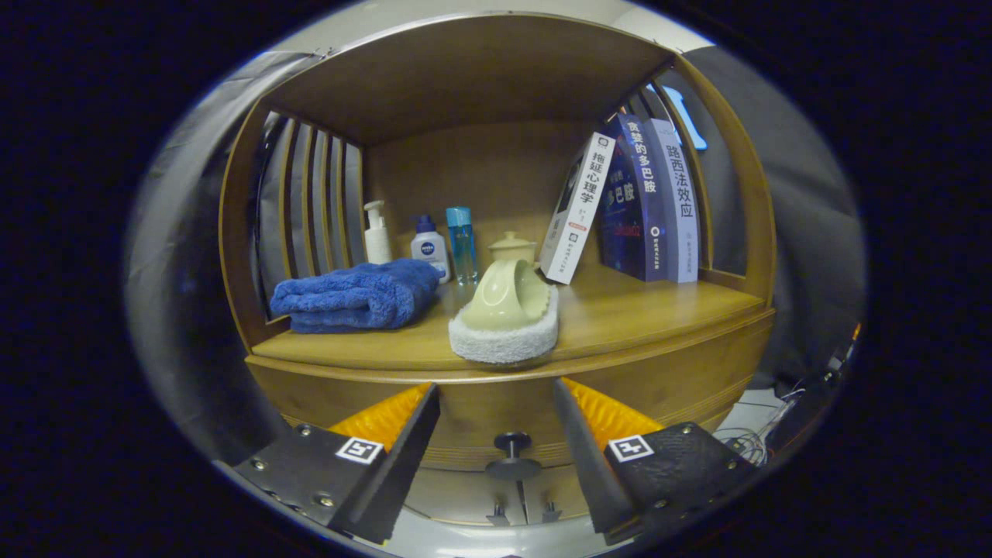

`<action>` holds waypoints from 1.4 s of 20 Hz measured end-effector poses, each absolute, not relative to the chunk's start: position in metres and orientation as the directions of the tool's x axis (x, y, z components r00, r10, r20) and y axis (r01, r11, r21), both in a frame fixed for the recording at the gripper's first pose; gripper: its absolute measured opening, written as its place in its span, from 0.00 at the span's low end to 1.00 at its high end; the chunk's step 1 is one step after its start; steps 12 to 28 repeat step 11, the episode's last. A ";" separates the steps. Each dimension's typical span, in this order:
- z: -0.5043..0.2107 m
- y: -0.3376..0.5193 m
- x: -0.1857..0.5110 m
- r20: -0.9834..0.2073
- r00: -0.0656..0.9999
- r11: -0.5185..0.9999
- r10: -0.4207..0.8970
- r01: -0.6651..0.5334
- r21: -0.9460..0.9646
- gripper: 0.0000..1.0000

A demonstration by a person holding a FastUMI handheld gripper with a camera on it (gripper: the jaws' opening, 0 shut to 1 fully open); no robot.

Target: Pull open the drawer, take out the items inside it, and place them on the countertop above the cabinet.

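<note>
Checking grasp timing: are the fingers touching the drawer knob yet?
Apart. Gripper view: the knob sits between the open gripper fingers, with wood visible on both sides.

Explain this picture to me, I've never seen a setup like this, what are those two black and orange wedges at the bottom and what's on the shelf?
The camera rides on a handheld two-finger gripper, looking forward along it. The wedges are its fingers, open and holding nothing. Between them sits the closed drawer's black knob. Above is the wooden countertop, carrying a folded blue towel, three toiletry bottles, a pale teapot-like piece on a white pad, and three books, one leaning.
</note>
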State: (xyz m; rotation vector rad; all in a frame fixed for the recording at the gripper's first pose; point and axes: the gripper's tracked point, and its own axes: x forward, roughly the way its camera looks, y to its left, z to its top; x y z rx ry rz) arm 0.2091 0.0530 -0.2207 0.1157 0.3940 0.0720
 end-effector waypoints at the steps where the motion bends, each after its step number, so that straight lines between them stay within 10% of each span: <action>1: -0.219 0.057 0.207 -0.379 0.920 0.989 0.102 -0.054 0.135 0.91; 11: -0.071 0.053 0.149 -0.176 0.983 0.999 0.046 -0.043 0.022 0.95; 28: -0.071 0.053 0.149 -0.176 0.983 0.999 0.046 -0.043 0.022 0.95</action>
